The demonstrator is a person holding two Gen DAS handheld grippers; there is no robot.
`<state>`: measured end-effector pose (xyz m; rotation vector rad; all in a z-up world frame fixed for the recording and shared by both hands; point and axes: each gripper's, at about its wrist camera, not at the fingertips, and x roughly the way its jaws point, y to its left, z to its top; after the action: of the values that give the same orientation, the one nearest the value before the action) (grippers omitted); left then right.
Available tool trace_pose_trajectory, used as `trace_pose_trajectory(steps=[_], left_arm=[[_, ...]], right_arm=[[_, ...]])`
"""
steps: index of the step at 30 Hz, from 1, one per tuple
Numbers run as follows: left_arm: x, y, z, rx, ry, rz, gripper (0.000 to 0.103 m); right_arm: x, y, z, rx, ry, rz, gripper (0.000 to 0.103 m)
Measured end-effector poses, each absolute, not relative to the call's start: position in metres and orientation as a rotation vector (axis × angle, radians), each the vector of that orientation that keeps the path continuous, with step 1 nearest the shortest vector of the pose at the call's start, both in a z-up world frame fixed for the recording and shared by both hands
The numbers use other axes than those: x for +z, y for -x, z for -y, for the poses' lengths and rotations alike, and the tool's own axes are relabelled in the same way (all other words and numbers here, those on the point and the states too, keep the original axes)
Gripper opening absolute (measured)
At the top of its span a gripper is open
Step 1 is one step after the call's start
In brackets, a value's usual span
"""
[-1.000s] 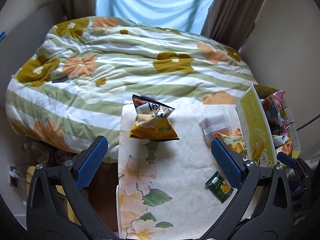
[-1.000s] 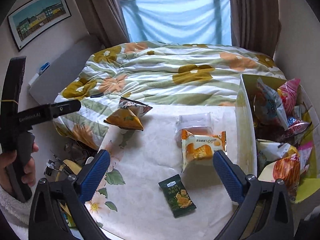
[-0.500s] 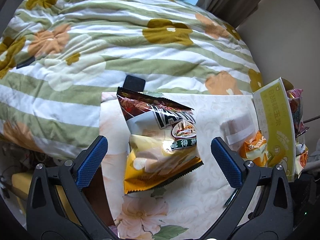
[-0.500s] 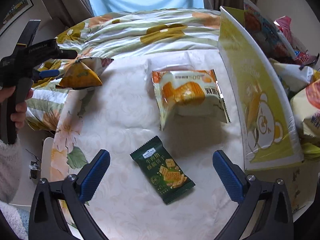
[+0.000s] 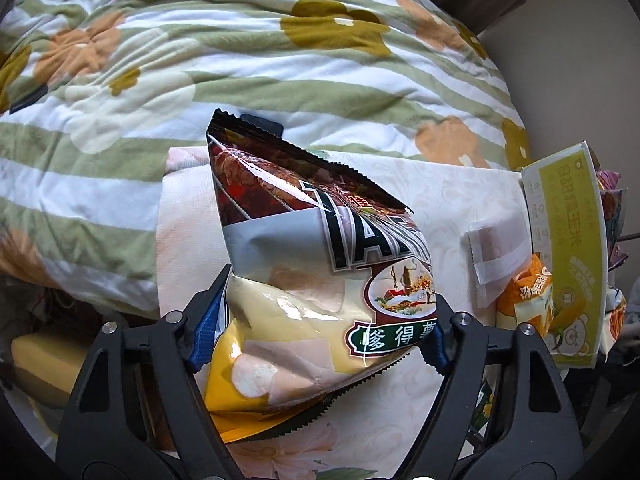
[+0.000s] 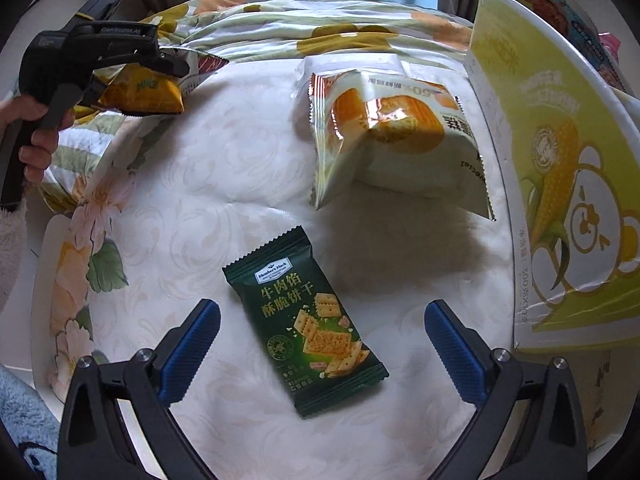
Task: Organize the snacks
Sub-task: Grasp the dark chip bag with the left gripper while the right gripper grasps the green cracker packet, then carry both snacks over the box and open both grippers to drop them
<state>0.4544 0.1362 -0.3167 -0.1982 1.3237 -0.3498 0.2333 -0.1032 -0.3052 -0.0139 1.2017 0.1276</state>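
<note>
A large yellow, white and brown chip bag (image 5: 304, 280) lies at the table's far left. My left gripper (image 5: 320, 332) has its blue pads against both sides of the bag; it also shows in the right wrist view (image 6: 100, 52) gripping the bag (image 6: 148, 92). My right gripper (image 6: 320, 348) is open, straddling a small dark green cracker packet (image 6: 308, 324) that lies flat on the table. An orange and white snack bag (image 6: 396, 140) lies beyond it, next to the yellow snack box (image 6: 560, 168).
The table has a white floral cloth (image 6: 200, 184). A clear wrapped snack (image 5: 496, 256) lies behind the orange bag (image 5: 524, 300). The yellow box (image 5: 568, 256) on the right holds several snack bags. A flowered quilt (image 5: 240, 60) covers the bed behind the table.
My left gripper moved forward over the chip bag and closed on it. My right gripper moved down and forward until it straddles the green packet.
</note>
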Motion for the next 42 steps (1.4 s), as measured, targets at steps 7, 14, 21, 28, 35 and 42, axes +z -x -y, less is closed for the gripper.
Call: trace_pose_trajectory(steps=[7, 14, 21, 28, 35, 42], left_arm=[[-0.313, -0.443, -0.131, -0.336, 0.162, -1.313, 0.071], [-0.313, -0.426, -0.123, -0.343, 0.154, -1.326, 0.069], [-0.307, -0.394, -0.111, -0.373, 0.131, -1.337, 0.069], [-0.304, -0.360, -0.104, -0.396, 0.112, -1.351, 0.069], [-0.304, -0.337, -0.100, -0.422, 0.106, -1.365, 0.069], [-0.299, -0.328, -0.107, -0.434, 0.108, -1.355, 0.069]], right_arm=[[-0.312, -0.233, 0.104, 0.186, 0.068, -1.203, 0.087], [-0.313, -0.232, 0.101, 0.233, 0.134, -1.187, 0.074], [-0.312, -0.226, 0.098, 0.259, 0.157, -1.168, 0.068], [-0.311, -0.222, 0.094, 0.267, 0.168, -1.155, 0.056], [-0.310, -0.216, 0.083, 0.266, 0.175, -1.146, 0.041], [-0.300, -0.218, 0.084, 0.223, 0.131, -1.149, 0.041]])
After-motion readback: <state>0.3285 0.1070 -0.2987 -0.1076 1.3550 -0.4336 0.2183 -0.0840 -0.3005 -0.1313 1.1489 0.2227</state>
